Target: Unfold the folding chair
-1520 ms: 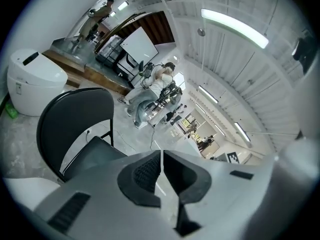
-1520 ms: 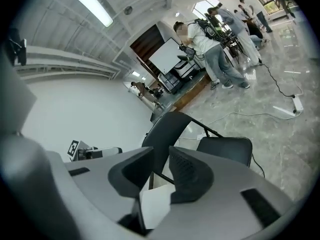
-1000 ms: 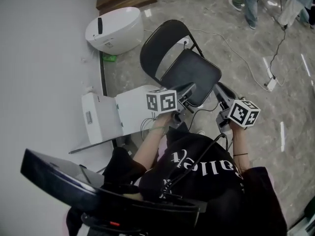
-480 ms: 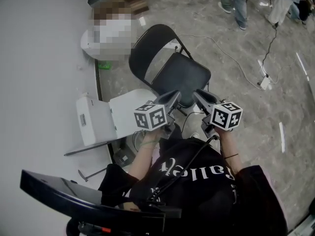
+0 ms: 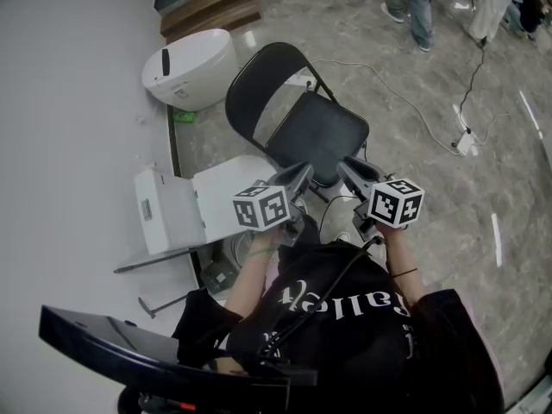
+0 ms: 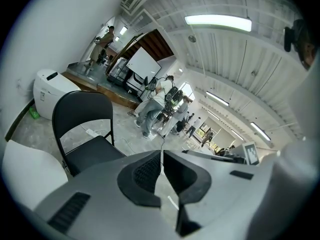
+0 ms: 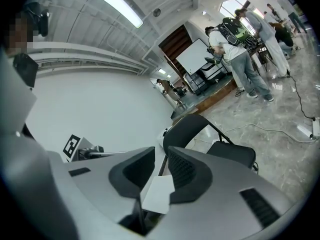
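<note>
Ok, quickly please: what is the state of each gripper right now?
Left gripper: shut, holding nothing.
Right gripper: jaws slightly apart, nothing between them.

Bright, even indoor light comes from long ceiling lamps (image 6: 217, 20) high above the chair (image 5: 315, 136). The floor (image 5: 414, 145) around the chair carries pale streaks of glare, and shadows under it are soft. Both gripper views bulge strongly, with dark rounded corners.
</note>
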A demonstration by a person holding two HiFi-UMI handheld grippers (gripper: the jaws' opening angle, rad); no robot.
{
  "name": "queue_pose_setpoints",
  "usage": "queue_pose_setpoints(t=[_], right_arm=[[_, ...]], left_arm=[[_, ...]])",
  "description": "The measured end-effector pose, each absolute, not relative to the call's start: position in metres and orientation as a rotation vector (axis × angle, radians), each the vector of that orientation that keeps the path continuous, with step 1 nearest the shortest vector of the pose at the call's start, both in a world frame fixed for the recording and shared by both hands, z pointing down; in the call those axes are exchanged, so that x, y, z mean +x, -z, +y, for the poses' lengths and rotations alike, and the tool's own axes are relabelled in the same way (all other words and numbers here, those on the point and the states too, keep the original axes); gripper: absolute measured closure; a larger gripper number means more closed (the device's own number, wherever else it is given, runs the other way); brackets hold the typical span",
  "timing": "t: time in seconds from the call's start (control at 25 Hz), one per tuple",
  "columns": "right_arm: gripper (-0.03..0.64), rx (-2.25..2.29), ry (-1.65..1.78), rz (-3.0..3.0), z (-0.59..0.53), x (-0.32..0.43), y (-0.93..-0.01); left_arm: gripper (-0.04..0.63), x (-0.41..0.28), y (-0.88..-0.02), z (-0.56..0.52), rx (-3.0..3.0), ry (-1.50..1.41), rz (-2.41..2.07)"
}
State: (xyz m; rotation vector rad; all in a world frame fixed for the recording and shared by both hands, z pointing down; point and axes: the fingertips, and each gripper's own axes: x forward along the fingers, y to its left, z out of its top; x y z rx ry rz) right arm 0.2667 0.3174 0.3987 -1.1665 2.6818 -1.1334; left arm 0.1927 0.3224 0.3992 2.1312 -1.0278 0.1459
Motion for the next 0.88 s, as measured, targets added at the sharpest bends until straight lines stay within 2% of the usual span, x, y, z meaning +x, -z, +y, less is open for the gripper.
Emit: queue_pose_setpoints(t=[0.88], right_arm=[[0.525,-1.206,1.172,2.654,0.31,0.263,-0.412]], left_arm=[[0.575,0.178,-0.414,0.318,2.1,-0.179,-1.011]])
